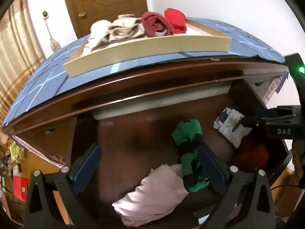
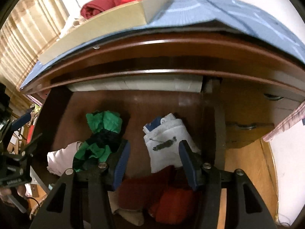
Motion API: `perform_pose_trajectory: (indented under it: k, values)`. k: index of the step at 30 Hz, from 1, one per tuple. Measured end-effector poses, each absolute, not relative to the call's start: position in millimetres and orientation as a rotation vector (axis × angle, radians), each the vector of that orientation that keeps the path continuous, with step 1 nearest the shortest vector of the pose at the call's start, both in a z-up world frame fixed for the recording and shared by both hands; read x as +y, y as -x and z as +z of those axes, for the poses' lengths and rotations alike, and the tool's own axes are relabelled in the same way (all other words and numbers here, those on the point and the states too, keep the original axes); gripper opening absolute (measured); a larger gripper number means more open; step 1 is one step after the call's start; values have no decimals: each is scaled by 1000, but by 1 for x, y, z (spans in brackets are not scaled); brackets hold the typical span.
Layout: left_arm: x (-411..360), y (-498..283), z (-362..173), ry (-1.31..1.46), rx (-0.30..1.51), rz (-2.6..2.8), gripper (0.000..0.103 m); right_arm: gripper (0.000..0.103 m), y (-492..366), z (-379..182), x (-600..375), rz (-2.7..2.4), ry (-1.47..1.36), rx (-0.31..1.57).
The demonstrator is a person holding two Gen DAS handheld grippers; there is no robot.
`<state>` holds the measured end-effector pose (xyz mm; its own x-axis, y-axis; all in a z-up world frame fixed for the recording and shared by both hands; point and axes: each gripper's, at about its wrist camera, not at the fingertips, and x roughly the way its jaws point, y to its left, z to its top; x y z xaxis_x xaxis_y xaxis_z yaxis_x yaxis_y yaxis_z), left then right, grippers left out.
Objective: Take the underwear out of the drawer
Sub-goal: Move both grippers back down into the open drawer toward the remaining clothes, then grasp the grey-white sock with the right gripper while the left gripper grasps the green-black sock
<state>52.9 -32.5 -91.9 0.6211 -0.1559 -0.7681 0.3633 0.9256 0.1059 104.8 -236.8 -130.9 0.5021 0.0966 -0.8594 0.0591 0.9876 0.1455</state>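
The open brown drawer (image 1: 125, 133) holds green-and-black underwear (image 1: 188, 148), a pale pink garment (image 1: 152, 196), a white-and-blue piece (image 1: 231, 127) and a red piece (image 1: 253, 152). My left gripper (image 1: 150, 164) is open above the drawer, its right finger touching the green-and-black underwear. My right gripper (image 2: 155, 162) is open over the white-and-blue piece (image 2: 167, 141), with the red garment (image 2: 162, 190) just below it. The green-and-black underwear (image 2: 99, 139) lies to its left. The right gripper also shows in the left wrist view (image 1: 266, 122).
A shallow tan tray (image 1: 148, 51) on the blue-cloth dresser top (image 1: 42, 84) holds white, beige, maroon and red garments (image 1: 158, 24). A wooden door (image 1: 106, 3) and curtain (image 1: 17, 43) stand behind. Clutter lies on the floor at the left (image 1: 15, 171).
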Motion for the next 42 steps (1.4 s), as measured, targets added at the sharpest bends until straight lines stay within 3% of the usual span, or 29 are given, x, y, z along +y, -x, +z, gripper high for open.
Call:
perform_pose_trajectory:
  k: [13, 22, 31, 36, 42]
  values:
    - [-42, -77, -116, -258, 1013, -308, 102, 56, -140, -158, -221, 8, 31, 1191]
    - [-48, -81, -124, -285, 1035, -312, 102, 55, -155, -175, -196, 4, 282, 1271]
    - [-43, -85, -126, -295, 1054, -303, 102, 55, -171, -195, -195, 37, 295, 1381]
    - [-43, -87, -127, -288, 1065, -306, 102, 28, -165, -192, -200, 43, 367, 1367]
    - [-55, -85, -133, -322, 1083, -350, 102, 20, -155, -170, -222, 85, 168, 1264]
